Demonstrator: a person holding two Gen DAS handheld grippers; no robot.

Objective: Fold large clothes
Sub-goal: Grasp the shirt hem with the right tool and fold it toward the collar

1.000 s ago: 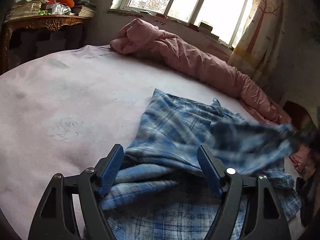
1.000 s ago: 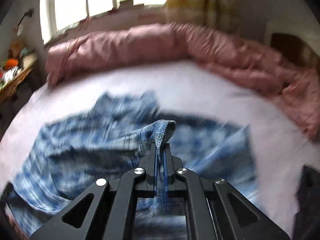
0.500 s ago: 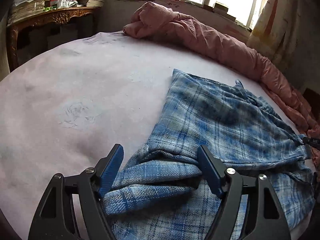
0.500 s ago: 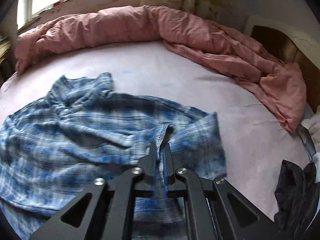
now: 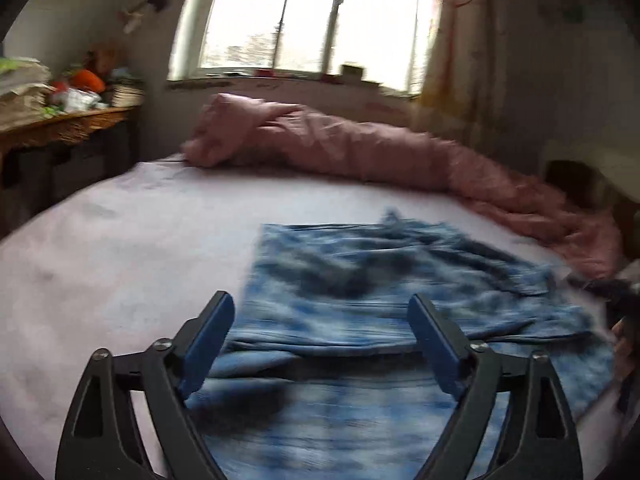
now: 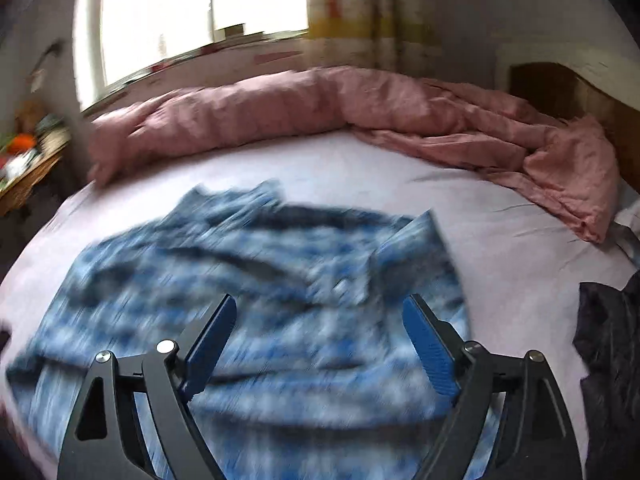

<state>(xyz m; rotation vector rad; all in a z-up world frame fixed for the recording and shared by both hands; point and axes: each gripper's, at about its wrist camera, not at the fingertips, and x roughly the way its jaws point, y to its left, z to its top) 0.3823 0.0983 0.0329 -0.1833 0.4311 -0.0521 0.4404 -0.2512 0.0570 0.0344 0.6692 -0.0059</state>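
Both my jaws stand spread and are opening wider at this moment, with nothing pinched in either. My left gripper (image 5: 320, 328) hangs low over the near part of the blue plaid shirt (image 5: 392, 280), its blue pads (image 5: 206, 346) apart on either side of a fold line in the cloth, not pressing it. My right gripper (image 6: 318, 334) is likewise wide over the shirt (image 6: 248, 272), the cloth lying loose beneath the pads and clear of them.

The shirt lies on the bed (image 5: 120, 240), on the pale pink sheet, toward the near edge and right of the middle in the left wrist view. It looks partly folded, with an upper layer lying across a lower one. Both views are blurred, so I cannot tell the finer creases. In the right wrist view a corner of the cloth (image 6: 416, 236) is turned up toward the far right of the shirt.

Along the far edge of the bed a pink quilt (image 6: 320, 108) is bunched in a long roll, trailing down the right side. At the bed's right edge lies a dark garment (image 6: 608, 328). Beyond the left edge stands a carved wooden desk (image 5: 68, 124) piled with papers and an orange object (image 5: 88, 78). Behind the quilt are a bright window (image 5: 312, 20) and a patterned curtain (image 6: 352, 4).
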